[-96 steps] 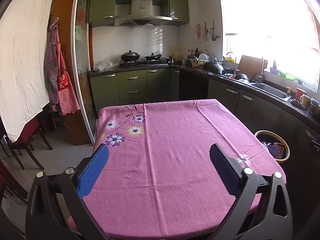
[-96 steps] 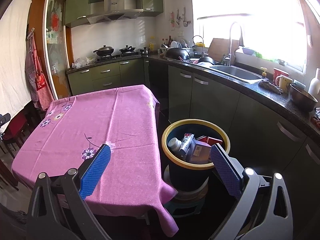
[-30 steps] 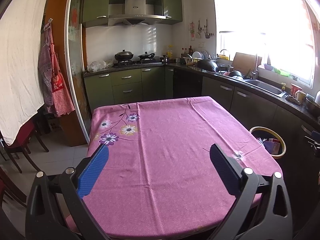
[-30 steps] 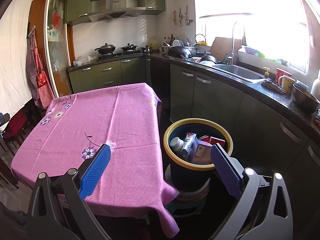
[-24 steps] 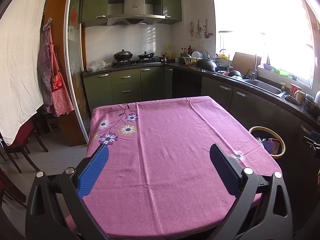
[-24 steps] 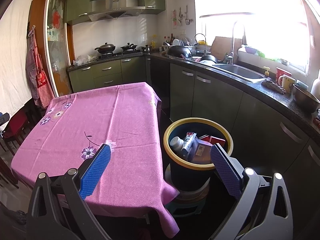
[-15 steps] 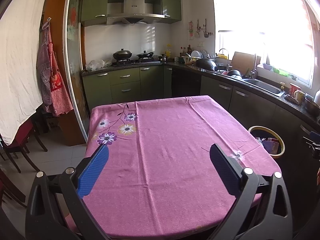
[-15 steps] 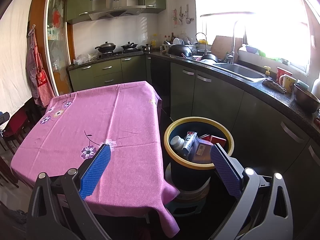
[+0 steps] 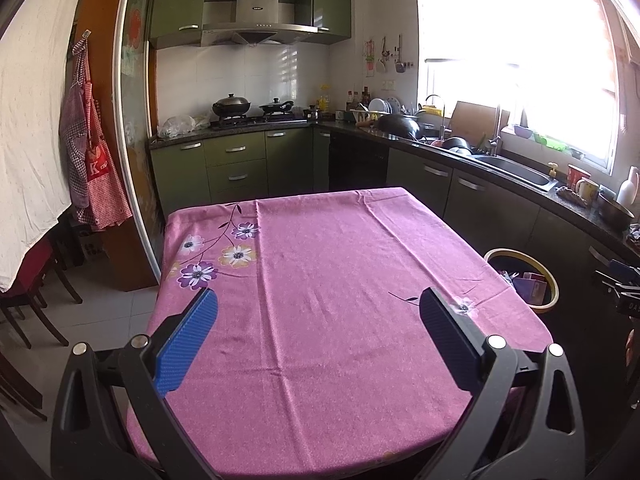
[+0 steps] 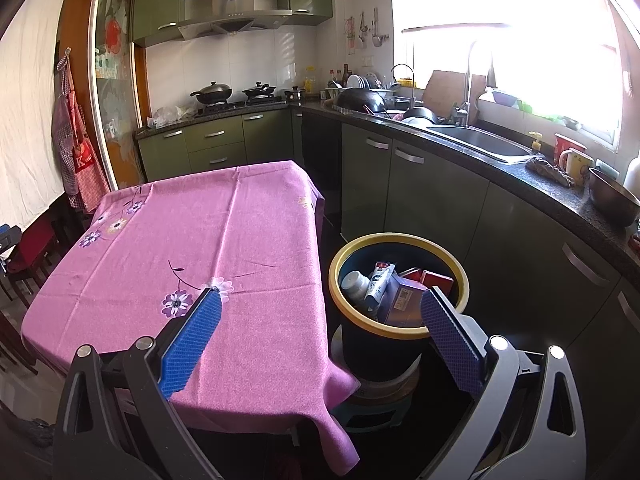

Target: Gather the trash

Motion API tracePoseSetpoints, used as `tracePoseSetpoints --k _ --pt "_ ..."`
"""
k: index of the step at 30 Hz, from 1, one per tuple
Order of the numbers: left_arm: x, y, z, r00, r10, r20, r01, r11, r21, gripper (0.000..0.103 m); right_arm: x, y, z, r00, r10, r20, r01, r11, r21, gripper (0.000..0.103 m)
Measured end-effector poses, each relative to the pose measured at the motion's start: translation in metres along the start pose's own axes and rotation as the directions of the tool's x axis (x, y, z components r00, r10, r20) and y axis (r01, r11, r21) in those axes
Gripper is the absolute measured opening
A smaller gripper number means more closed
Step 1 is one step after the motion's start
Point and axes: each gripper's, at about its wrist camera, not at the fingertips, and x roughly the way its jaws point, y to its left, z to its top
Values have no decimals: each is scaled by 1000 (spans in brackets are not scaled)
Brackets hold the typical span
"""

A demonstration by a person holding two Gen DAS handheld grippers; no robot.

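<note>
The left gripper [image 9: 318,322] hangs wide and empty over the near edge of the bench [image 9: 340,264], whose purple cloth shows nothing on it, so no trash seems left there to pick up. The right gripper [image 10: 320,318], equally wide and holding nothing, sits off the bench's near right corner with its fingers framing the yellow-rimmed bin [image 10: 400,240], which stands just beside the bench's right edge, raised on a low stand, probably so things drop in easily. The collected trash [image 10: 394,286], a white bottle, a tube and some cartons, fills the bin close to its rim, so the task looks essentially done.
</note>
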Motion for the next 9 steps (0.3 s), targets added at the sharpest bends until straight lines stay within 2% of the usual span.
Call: tracePoseSetpoints --k 5,9 --pt "10 3 2 1000 -2 -29 1 1000 -9 96 3 1 0 1000 3 -5 -3 1000 -1 98" --pt "36 14 5 997 14 -71 -15 1000 -14 96 16 6 6 999 27 -20 -28 999 -16 98"
